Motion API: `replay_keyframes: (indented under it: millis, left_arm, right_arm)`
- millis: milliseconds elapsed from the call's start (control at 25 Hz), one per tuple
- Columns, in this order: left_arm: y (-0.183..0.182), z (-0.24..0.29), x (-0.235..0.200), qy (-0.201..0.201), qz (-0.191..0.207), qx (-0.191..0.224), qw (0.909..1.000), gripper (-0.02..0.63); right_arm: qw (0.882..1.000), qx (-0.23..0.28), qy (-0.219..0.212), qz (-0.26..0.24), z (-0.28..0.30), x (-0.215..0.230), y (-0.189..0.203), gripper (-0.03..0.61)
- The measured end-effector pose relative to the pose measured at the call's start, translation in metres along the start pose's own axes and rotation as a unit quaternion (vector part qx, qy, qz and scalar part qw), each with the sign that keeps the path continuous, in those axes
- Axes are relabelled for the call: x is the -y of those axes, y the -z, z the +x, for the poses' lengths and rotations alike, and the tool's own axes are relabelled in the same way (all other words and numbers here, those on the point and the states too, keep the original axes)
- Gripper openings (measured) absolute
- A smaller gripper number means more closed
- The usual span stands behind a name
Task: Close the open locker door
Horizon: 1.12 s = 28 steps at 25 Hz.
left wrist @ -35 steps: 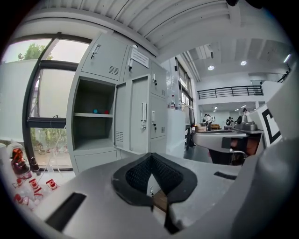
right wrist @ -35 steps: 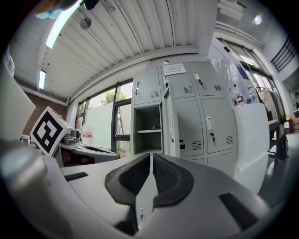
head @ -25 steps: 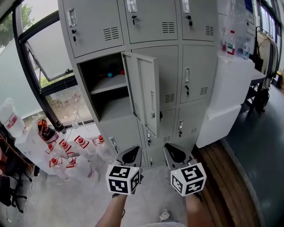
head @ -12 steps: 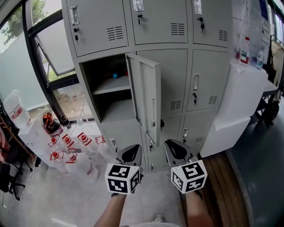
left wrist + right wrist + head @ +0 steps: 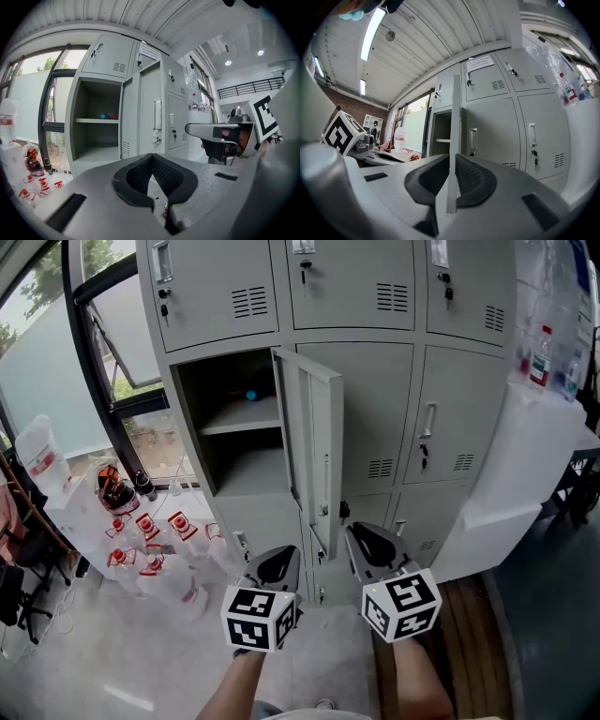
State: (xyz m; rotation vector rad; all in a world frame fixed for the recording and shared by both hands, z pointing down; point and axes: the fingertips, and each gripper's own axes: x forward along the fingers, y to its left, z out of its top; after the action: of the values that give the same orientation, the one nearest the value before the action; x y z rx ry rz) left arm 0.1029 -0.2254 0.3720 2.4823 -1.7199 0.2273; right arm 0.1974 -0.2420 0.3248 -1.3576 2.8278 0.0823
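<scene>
**A:** Two grippers, both idle. The left gripper (image 5: 274, 566) has its jaws pressed together on nothing. The right gripper (image 5: 371, 554) shows only a slit between its jaws, which are also empty. Both hang low, well short of the lockers.

**B:** And the door?

**A:** The locker door (image 5: 314, 427) stands swung out toward us from the right side of its open compartment (image 5: 234, 442), free edge nearest.

**B:** How would you shut it?

**A:** I'd raise the right gripper to the door's right face, near the free edge at handle (image 5: 325, 486) height. Then push left with the closed tips, follow the arc steadily, and press until it's flush. A slam might bounce it back.
</scene>
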Motion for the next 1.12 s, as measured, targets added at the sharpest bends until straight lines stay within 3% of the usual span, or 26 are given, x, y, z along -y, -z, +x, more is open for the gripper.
replay_keyframes:
  millis: [1120]
  left_arm:
    - [-0.001,0.014,-0.054,-0.045,-0.038,0.021,0.9981,0.008]
  right_arm:
    - [0.998,0.005,-0.054,-0.010,0.050,0.008,-0.012,0.071]
